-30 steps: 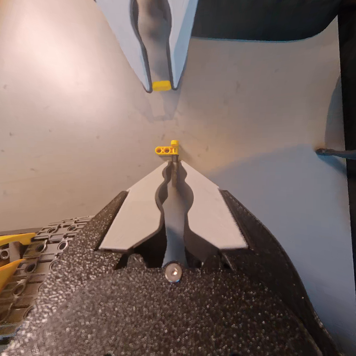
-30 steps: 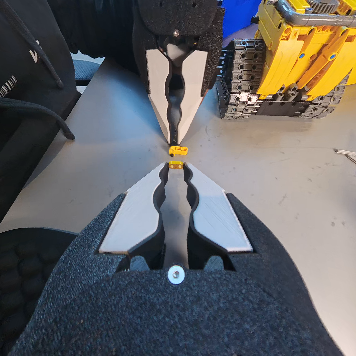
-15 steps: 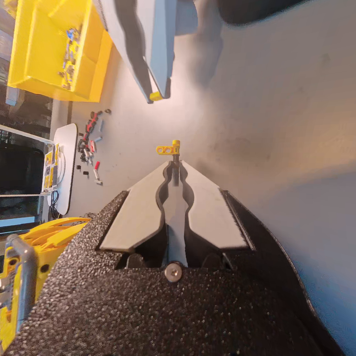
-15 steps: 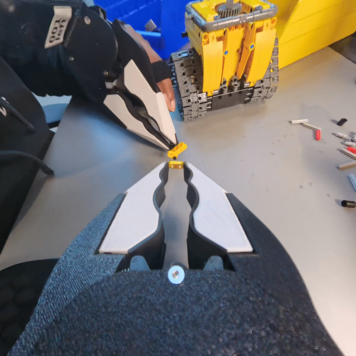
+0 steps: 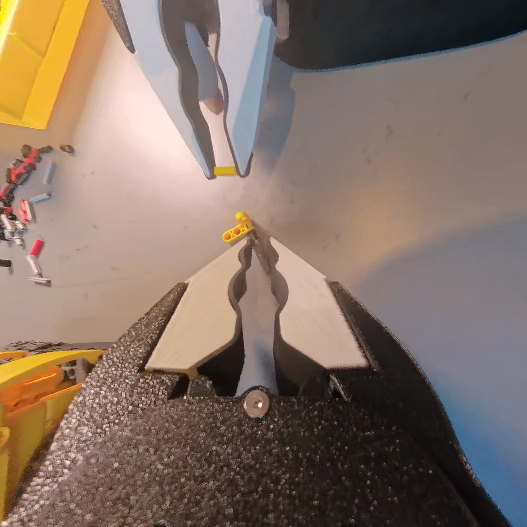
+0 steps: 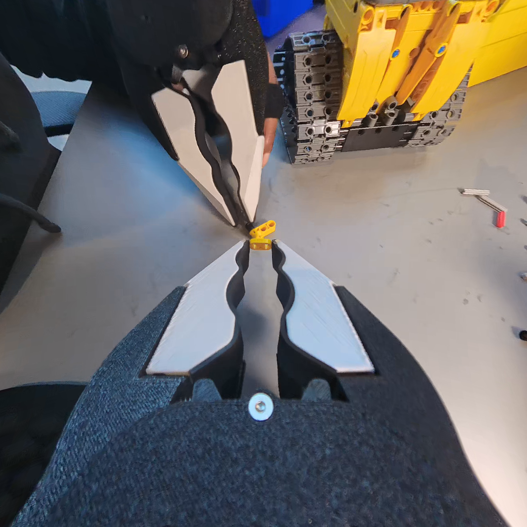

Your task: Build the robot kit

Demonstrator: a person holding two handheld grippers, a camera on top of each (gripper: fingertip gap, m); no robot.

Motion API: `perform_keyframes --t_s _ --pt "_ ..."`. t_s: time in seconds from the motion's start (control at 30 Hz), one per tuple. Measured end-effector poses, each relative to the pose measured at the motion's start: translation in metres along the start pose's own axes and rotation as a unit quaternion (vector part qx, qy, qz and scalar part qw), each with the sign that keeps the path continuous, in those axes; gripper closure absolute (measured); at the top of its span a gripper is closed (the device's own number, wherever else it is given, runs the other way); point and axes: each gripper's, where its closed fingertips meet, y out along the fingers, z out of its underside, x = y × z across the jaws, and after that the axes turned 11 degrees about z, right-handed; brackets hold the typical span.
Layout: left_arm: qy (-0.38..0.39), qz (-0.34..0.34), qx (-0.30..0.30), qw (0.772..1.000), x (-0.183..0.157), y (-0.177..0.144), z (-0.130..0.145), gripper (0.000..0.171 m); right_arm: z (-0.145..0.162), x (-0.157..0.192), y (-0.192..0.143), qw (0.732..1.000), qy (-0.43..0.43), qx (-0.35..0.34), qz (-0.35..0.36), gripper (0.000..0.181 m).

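Note:
My left gripper (image 5: 258, 242) is shut on a thin dark axle (image 5: 261, 253). A yellow three-hole angled piece (image 5: 238, 228) sits on the axle's far end, just above the grey table (image 5: 399, 199). My right gripper (image 6: 260, 242) is shut on a small yellow two-hole beam (image 6: 260, 244) held flat between its tips. In the right wrist view the left gripper (image 6: 242, 224) comes in from the upper left, and its yellow angled piece (image 6: 263, 228) is right at the small beam, almost touching. In the left wrist view the right gripper (image 5: 225, 174) points down from above with its small beam (image 5: 225, 170).
A yellow and grey tracked brick model (image 6: 385, 85) stands at the back right. Loose grey, red and black pins (image 5: 25, 205) lie on the table and also show at the right of the right wrist view (image 6: 490, 205). A yellow bin (image 5: 28, 71) and dark clothing (image 6: 22, 142) flank the table.
The left gripper has swung and tilted, so its angled piece now slants. The two grippers have come closer together, and the two yellow pieces are nearly touching. Both grips are unchanged.

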Motion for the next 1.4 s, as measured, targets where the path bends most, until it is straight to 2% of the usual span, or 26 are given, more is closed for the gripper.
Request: perform_keyframes --t_s 0.13,0.23,0.37,0.43,0.83,1.1,1.17,1.2,1.4 --pt "-0.036 0.033 -0.040 0.998 -0.002 -0.008 -0.007 0.163 -0.001 0.003 0.008 1.000 -0.017 0.010 0.007 0.166" --pt "-0.063 0.051 -0.053 0.995 -0.001 -0.014 -0.007 0.164 -0.007 -0.001 0.014 1.000 0.004 0.008 0.005 0.166" --pt "-0.091 0.062 -0.051 0.993 0.001 -0.016 -0.002 0.164 -0.007 -0.007 0.025 0.999 0.029 0.026 0.000 0.166" --pt "-0.095 0.066 -0.044 0.992 0.000 -0.014 0.001 0.164 0.001 -0.004 0.029 0.999 0.016 0.049 -0.002 0.166" --pt "-0.099 0.079 -0.036 0.991 -0.007 -0.005 0.002 0.161 0.015 0.013 0.017 0.997 -0.028 0.065 -0.021 0.166" --pt "-0.098 0.082 -0.045 0.991 -0.011 0.000 -0.007 0.158 0.013 0.019 0.016 0.997 -0.041 0.062 -0.034 0.166" --pt "-0.087 0.069 -0.022 0.994 -0.010 0.005 -0.002 0.159 0.012 0.020 0.012 0.997 -0.040 0.054 -0.042 0.166" --pt "-0.083 0.064 -0.022 0.994 -0.010 0.005 -0.003 0.165 0.012 0.021 0.010 0.997 -0.042 0.049 -0.047 0.166" --pt "-0.075 0.064 -0.020 0.995 -0.009 0.005 -0.003 0.166 0.018 0.021 0.001 0.996 -0.039 0.043 -0.064 0.166"
